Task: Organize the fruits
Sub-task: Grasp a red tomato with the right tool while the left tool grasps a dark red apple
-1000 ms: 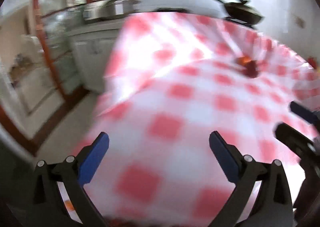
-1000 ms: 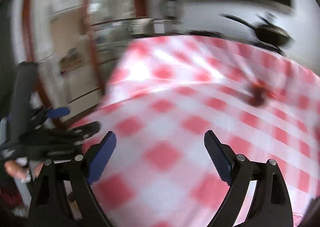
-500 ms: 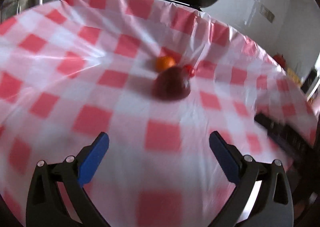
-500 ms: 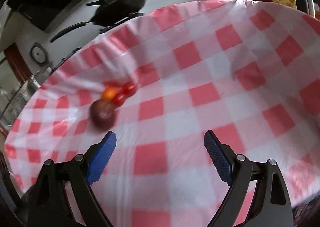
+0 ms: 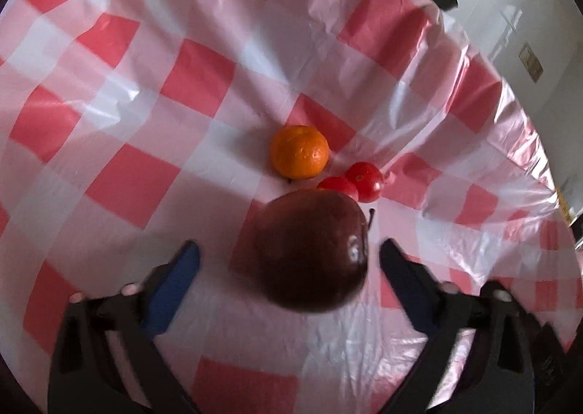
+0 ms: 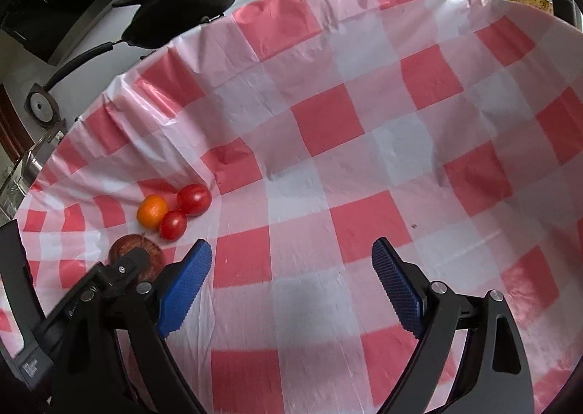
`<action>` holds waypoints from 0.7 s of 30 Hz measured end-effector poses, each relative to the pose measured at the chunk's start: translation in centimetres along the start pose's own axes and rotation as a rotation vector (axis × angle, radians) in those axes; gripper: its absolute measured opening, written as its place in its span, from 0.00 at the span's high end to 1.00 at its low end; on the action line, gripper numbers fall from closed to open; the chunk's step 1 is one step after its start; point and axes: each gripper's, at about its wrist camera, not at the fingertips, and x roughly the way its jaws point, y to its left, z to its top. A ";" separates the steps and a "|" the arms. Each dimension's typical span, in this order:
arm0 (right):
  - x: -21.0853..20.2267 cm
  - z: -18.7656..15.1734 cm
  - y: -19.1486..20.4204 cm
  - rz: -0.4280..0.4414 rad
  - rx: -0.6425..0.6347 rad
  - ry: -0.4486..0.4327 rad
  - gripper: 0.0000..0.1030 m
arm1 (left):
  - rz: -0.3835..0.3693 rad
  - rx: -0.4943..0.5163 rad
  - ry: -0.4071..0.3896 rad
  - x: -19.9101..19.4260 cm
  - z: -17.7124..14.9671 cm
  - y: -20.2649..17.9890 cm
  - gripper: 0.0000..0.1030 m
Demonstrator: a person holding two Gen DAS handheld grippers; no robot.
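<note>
While my left gripper (image 5: 288,257) is closing its jaws around the dark apple (image 5: 311,250) at lower centre, pads not yet pressing, I should centre them on its widest part; my right gripper (image 6: 291,279) hangs released over the bare desk (image 6: 364,159).

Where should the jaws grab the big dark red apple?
Grab the apple across its wide round middle, one pad on each side, coming from the near side and above. It is smooth and round, so a grip near the top could slip. Its far side is crowded by two tomatoes and an orange. The left gripper already straddles it, jaws closing, pads not yet touching.
</note>
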 end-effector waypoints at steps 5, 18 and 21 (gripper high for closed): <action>2.5 1.0 2.2 0.093 -0.003 0.041 0.20 | -0.020 0.102 -0.048 -2.0 -0.6 0.6 0.45; 10.8 3.1 9.0 0.096 0.007 0.135 0.42 | -0.033 -0.014 -0.147 -6.4 -1.1 6.8 0.45; 11.5 3.2 10.4 0.070 -0.031 0.126 0.42 | -0.041 -0.020 -0.147 -6.2 -1.1 7.0 0.45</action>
